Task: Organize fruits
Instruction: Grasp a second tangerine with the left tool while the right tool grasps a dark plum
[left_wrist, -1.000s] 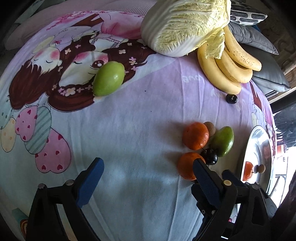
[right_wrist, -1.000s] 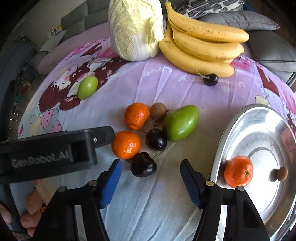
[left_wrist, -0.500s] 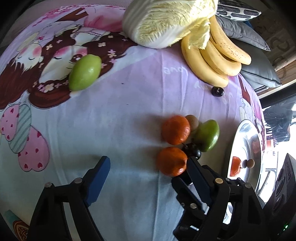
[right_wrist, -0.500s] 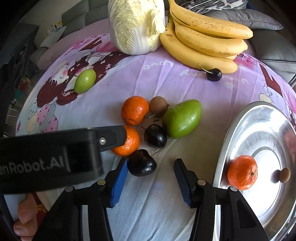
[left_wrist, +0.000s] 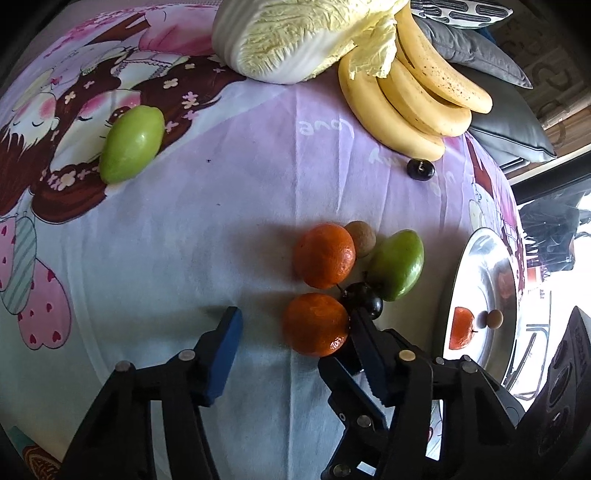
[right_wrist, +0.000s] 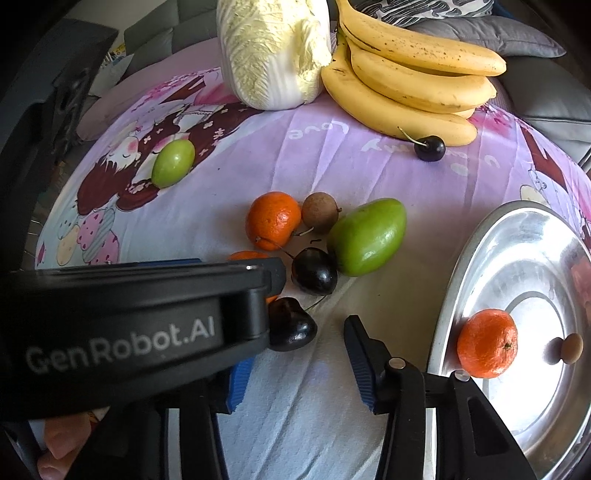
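Bright daylight from the right, glare on the metal tray (right_wrist: 480, 266), fisheye-darkened corners.

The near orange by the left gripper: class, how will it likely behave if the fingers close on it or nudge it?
The near orange looks round, so it may roll if nudged. Its peel looks dimpled, so it probably grips well. A cherry touches it, so that may shift too.

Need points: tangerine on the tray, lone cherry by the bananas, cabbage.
tangerine on the tray (right_wrist: 487, 345), right wrist view, middle of peel.
lone cherry (right_wrist: 429, 148), right wrist view, centre of body.
cabbage (left_wrist: 295, 37), left wrist view, leafy side.
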